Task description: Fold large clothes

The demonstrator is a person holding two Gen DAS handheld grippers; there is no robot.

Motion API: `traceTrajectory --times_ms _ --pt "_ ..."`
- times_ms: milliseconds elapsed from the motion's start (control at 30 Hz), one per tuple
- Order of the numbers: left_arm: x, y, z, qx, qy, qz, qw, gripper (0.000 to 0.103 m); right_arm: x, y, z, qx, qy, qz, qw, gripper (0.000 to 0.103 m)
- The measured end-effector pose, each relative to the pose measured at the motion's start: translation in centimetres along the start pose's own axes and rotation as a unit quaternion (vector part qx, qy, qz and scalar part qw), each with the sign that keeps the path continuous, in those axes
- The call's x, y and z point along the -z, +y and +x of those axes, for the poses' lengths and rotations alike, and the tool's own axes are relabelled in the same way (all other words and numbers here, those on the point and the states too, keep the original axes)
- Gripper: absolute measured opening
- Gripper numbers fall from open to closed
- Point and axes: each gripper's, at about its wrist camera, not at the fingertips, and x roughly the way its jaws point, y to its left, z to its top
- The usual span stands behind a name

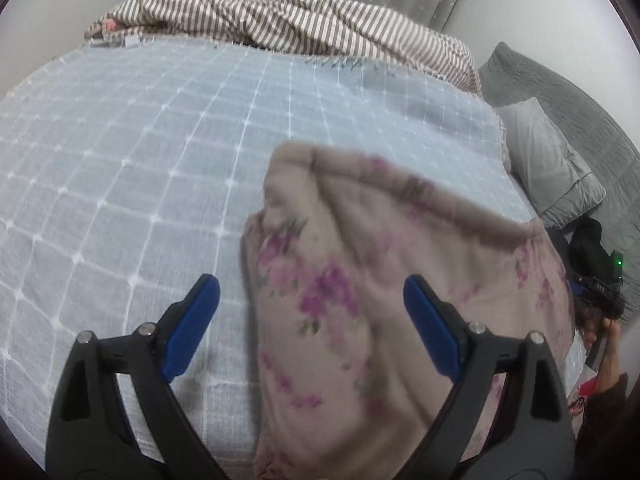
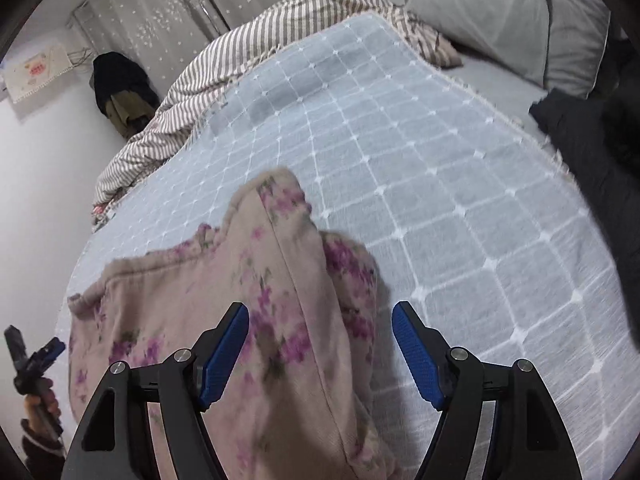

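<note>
Fleecy pink fabric with a purple floral print fills the lower centre and lower right of the left wrist view: this is the floral garment (image 1: 352,280), lying on the pale blue grid-pattern bedspread (image 1: 140,152). It appears partly folded, with a rounded doubled edge toward the centre of the frame. The left gripper (image 1: 312,328) hangs above it with both blue pads wide apart and nothing between them pressed; the garment lies below the gap, not clamped. Judgement: the spread jaws suit an approach to, or a retreat from, a fold edge. A striped duvet (image 1: 300,28) is bunched along the top of the frame, and a grey pillow (image 1: 552,160) sits at the right. At the right edge the right gripper (image 1: 600,280) shows in a hand (image 1: 600,332).

Right wrist view: the same garment occupies the lower left and centre, with a straight seam running down a folded-over panel and a ragged upper edge. The right gripper's jaws stand apart above that panel, gripping nothing. The left gripper appears at the lower left edge, beside the garment. Motion blur softens the print.
</note>
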Motion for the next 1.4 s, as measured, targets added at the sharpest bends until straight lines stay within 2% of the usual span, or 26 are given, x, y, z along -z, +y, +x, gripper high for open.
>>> traceTrajectory --times_ms 100,167,200,233,300,333,367,400,467,567,700,733,800,867,933,1000,1067,1100,1167,1233,1300,1367,1400 --pt "0.5 1.2 1.3 0.020 0.013 -0.030 0.9993 0.086 1.0 0.3 1.1 0.001 0.003 -0.014 1.000 0.075" --pt "0.4 1.4 2.2 0.052 0.018 -0.057 0.9968 0.072 0.9 0.3 1.3 -0.004 -0.007 -0.020 1.000 0.075" --pt "0.3 1.4 2.6 0.069 0.020 -0.067 0.9952 0.068 0.8 0.6 1.4 -0.010 -0.014 -0.020 1.000 0.074" --pt "0.3 1.3 2.9 0.081 0.022 -0.075 0.9936 0.064 0.6 0.9 1.5 -0.018 -0.022 -0.022 0.999 0.072" --pt "-0.1 0.4 3.4 0.083 0.021 -0.076 0.9934 0.056 0.3 1.6 1.6 -0.036 -0.038 -0.030 0.998 0.065" --pt "-0.4 -0.2 3.5 0.081 0.015 -0.067 0.9944 0.041 0.2 2.0 1.7 -0.043 -0.043 -0.032 0.998 0.056" --pt "-0.7 -0.6 3.4 0.084 0.010 -0.062 0.9945 0.024 0.1 2.4 1.9 -0.044 -0.044 -0.033 0.997 0.038" --pt "-1.1 -1.1 3.3 0.090 0.002 -0.060 0.9941 0.023 -0.1 2.7 2.1 -0.035 -0.047 -0.037 0.998 0.025" --pt "-2.2 -1.7 2.4 0.111 -0.023 -0.062 0.9917 0.016 -0.5 2.8 2.2 -0.042 -0.048 -0.034 0.997 0.017" --pt "-5.1 -2.9 0.7 0.137 -0.062 -0.064 0.9865 0.014 -1.8 2.7 1.1 -0.059 -0.083 -0.016 0.995 0.014" --pt "-9.9 -4.1 -2.4 0.159 -0.129 -0.063 0.9768 0.014 -4.6 3.4 -1.2 -0.055 -0.145 -0.012 0.988 0.014" --pt "-11.0 -4.3 -2.6 0.158 -0.142 -0.059 0.9754 0.014 -5.1 3.5 -1.5 -0.053 -0.155 -0.011 0.986 0.014" --pt "-12.4 -4.2 -2.0 0.133 -0.146 -0.054 0.9789 0.014 -6.4 3.8 -1.3 -0.029 -0.169 -0.012 0.985 0.014" --pt "-12.9 -3.5 0.4 0.103 -0.126 -0.057 0.9850 0.014 -7.3 3.5 -0.2 -0.010 -0.163 -0.007 0.987 0.014" --pt "-12.3 -2.4 4.0 0.076 -0.082 -0.067 0.9915 0.014 -7.9 2.8 1.9 0.002 -0.137 0.007 0.990 0.014" --pt "-10.7 -1.8 7.3 0.045 -0.035 -0.064 0.9963 0.014 -7.5 2.5 4.7 0.029 -0.095 0.003 0.995 0.014" --pt "-9.0 -1.0 10.1 0.018 0.009 -0.064 0.9978 0.015 -6.7 2.4 6.7 0.065 -0.063 -0.012 0.996 0.016" --pt "-8.4 -0.6 10.7 0.015 0.021 -0.071 0.9971 0.015 -6.1 2.2 7.6 0.079 -0.051 -0.017 0.995 0.017" --pt "-7.6 0.4 11.2 0.020 0.039 -0.098 0.9942 0.021 -5.5 1.2 7.8 0.076 -0.041 -0.004 0.996 0.025" --pt "-7.6 0.8 10.5 0.028 0.040 -0.107 0.9930 0.026 -5.5 0.2 7.0 0.063 -0.040 0.018 0.997 0.032" --pt "-7.9 0.4 9.2 0.017 0.035 -0.092 0.9950 0.035 -5.6 -0.2 5.8 0.065 -0.043 0.028 0.997 0.042" --pt "-7.9 -0.4 7.4 0.010 0.027 -0.060 0.9978 0.052 -5.6 0.1 4.7 0.074 -0.050 0.020 0.996 0.052" --pt "-7.7 -0.8 6.7 0.012 0.026 -0.051 0.9983 0.055 -5.4 0.2 4.0 0.072 -0.055 0.013 0.996 0.055"
